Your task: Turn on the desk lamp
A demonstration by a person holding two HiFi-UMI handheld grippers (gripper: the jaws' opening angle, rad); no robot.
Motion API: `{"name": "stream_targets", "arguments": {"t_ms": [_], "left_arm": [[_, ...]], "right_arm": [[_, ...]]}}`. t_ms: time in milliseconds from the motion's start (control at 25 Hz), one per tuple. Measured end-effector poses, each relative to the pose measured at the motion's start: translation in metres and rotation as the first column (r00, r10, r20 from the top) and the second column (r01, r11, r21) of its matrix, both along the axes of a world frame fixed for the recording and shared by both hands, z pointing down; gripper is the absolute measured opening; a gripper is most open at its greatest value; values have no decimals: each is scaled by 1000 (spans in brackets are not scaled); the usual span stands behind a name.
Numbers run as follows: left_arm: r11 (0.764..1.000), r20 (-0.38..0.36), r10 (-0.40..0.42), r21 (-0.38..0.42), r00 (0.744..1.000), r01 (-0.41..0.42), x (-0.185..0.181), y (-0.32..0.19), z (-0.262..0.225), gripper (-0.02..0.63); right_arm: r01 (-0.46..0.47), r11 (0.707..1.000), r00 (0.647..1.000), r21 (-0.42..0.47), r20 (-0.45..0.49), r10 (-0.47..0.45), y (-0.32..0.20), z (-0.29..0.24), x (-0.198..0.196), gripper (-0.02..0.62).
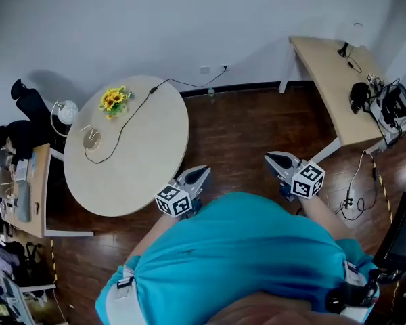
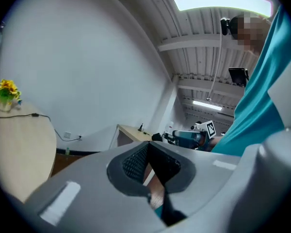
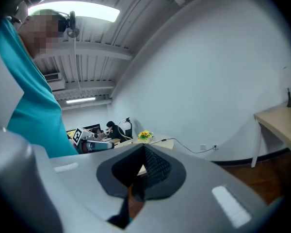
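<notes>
A person in a teal shirt [image 1: 243,249] holds both tools close to the body, arms tucked in and pointing forward over the dark wooden floor [image 1: 233,134]. Each carries a white cube printed with black square marker patterns [image 1: 174,200]. The left gripper [image 1: 201,172] has its jaws pressed together on nothing, and so does the right gripper [image 1: 271,158]. Beyond the left one stands the round beige table [image 1: 155,147]. The small round pale desk lamp [image 1: 91,139] sits near its far left edge, well apart from both grippers, with a black cable [image 1: 125,124] running to it and a yellow sunflower bunch [image 1: 113,100] just behind.
</notes>
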State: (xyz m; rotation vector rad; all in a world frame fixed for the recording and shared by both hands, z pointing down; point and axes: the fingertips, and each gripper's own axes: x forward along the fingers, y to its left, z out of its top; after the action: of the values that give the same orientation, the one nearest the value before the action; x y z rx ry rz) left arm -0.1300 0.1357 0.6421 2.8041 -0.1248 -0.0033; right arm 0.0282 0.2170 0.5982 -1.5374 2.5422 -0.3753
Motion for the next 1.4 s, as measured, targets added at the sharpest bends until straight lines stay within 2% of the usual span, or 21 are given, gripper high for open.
{"name": "stream_targets", "arguments": {"t_ms": [120, 320, 480, 640, 800, 880, 1000, 1160, 1240, 1400], "left_arm": [[998, 10, 66, 23, 998, -67, 44, -46, -4, 20], [998, -2, 67, -1, 998, -67, 104, -103, -5, 20], [999, 17, -25, -29, 1000, 25, 135, -152, 19, 20], [985, 37, -171, -23, 985, 172, 165, -229, 20, 20], [923, 23, -381, -45, 924, 381, 193, -285, -1, 20], [897, 32, -440, -35, 898, 441, 205, -302, -8, 20], [852, 56, -520, -31, 852, 522, 210, -318, -2, 20], [802, 89, -594, -5, 799, 597, 198, -338, 0, 20], [776, 96, -627, -7, 773, 630, 195, -356, 8, 20], [749, 76, -662, 38, 745, 661, 179, -417, 24, 20]], "right_arm": [[-52, 999, 998, 9, 24, 51, -43, -4, 33, 2], [-25, 1000, 1000, -8, 6, 25, -96, -7, 84, 2], [22, 1000, 999, -23, 34, -21, -153, 12, 140, 2], [163, 987, 987, -10, -6, -163, -245, 7, 181, 2], [319, 947, 948, -34, -2, -320, -321, -11, 219, 2], [400, 916, 916, -29, -22, -401, -350, -21, 230, 2], [471, 882, 881, -28, -27, -472, -386, -11, 237, 2], [549, 836, 836, -7, -14, -549, -429, -5, 227, 2], [568, 823, 823, -9, -16, -568, -453, -1, 226, 2], [593, 804, 804, -39, -27, -595, -525, 5, 200, 2]]}}
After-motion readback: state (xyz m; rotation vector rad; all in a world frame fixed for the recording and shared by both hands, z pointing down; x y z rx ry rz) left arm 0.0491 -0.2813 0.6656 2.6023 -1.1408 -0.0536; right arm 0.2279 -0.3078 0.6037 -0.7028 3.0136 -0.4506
